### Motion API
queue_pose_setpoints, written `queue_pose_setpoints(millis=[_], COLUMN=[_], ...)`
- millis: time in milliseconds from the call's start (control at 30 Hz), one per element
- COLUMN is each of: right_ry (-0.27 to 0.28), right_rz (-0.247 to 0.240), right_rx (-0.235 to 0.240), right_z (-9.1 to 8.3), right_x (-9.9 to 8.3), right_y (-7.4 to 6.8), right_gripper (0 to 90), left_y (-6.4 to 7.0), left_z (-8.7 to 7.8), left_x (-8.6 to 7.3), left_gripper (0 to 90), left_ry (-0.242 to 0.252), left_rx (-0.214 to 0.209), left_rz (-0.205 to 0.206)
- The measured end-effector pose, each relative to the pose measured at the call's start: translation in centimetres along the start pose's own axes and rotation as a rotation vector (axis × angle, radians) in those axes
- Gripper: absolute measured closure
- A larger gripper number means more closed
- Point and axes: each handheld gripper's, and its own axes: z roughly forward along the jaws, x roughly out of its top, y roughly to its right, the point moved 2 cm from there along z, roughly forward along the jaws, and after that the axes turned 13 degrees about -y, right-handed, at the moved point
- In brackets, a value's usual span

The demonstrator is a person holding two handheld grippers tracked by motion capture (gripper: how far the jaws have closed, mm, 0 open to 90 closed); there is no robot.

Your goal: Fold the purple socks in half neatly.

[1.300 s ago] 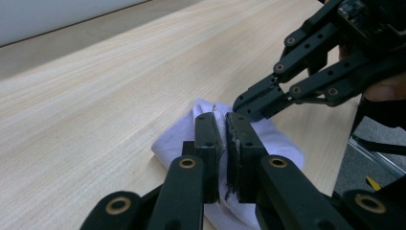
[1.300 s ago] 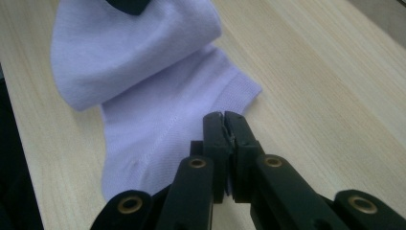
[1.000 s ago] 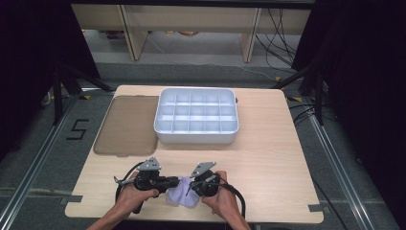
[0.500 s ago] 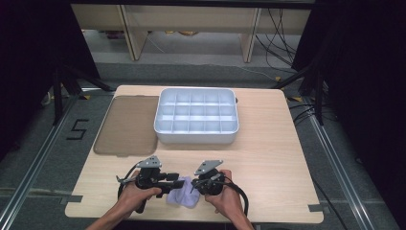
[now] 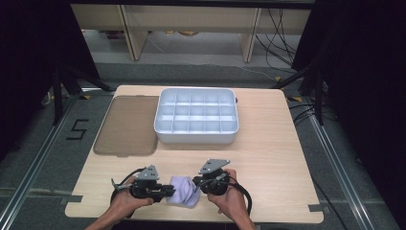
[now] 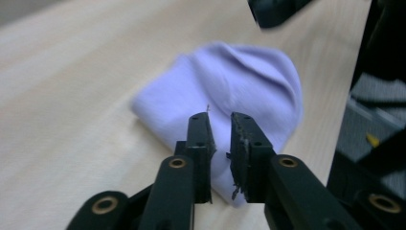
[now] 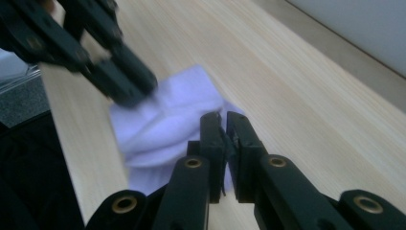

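A: Folding going how far?

B: Looking well along, judging by the shape. Lying as a compact lavender cloth (image 5: 183,190) bundle on the table (image 5: 273,158), close to the near edge, sitting between the two grippers.

A: And holding it with what?

B: Hovering the left gripper (image 6: 220,120) over the cloth's near corner, jaws standing only a narrow gap apart, apparently clasping nothing. Keeping the right gripper (image 7: 224,117) squeezed down to a sliver at the cloth's other side; not managing to tell whether pinching an edge of fabric or simply pressing beside it.

A: Remaining to be done?

B: Probably tidying the last fold, then carrying the bundle forward. Waiting farther back, well apart from the cloth: the white compartment tray (image 5: 196,136), seemingly holding nothing in its cells, with the brown lid (image 5: 127,124) lying flat just beside it on the left. Guessing at one of those cells as the destination, though not being sure.

A: Differing much from a second ago?

B: Hardly. Staying at the near edge with both hands. Drawing the right gripper slightly off to the right, so showing a little more lavender between the tools than before. Spreading a touch flatter too, perhaps. Tray and lid sitting exactly where they were.
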Motion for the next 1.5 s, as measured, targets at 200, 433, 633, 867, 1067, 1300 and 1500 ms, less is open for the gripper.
queue_pose_setpoints(millis=[200,433,633,867,1067,1300,1500], right_ry=[-0.008,-0.109,-0.131,-0.112,-0.14,-0.132,-0.056], right_rz=[-0.027,-0.091,-0.033,-0.044,-0.017,-0.031,-0.048], right_rx=[0.015,-0.026,-0.025,-0.04,-0.032,-0.046,-0.045], right_z=[0.6,2.9,3.1,3.4,3.2,2.5,0.6], right_x=[1.3,1.9,0.2,0.2,0.1,-0.2,-0.1], right_y=[-1.3,-1.7,-0.5,-0.5,-0.6,0.0,-0.1], right_gripper=[86.5,88.3,89.4,89.4,89.5,89.2,88.5], left_y=[1.2,1.7,1.8,1.4,-0.7,-1.6,-1.5], left_z=[1.0,1.2,1.1,0.1,0.4,1.4,1.5], left_x=[-0.1,-0.3,-0.1,0.4,2.0,1.4,1.3], left_gripper=[81.5,81.1,83.6,85.1,85.1,86.5,86.5], left_ry=[-0.038,-0.019,-0.003,0.019,0.056,0.01,0.006], left_rx=[0.027,0.028,0.017,0.041,0.084,0.095,0.109], left_rz=[0.038,0.017,0.031,0.045,0.024,0.014,0.014])
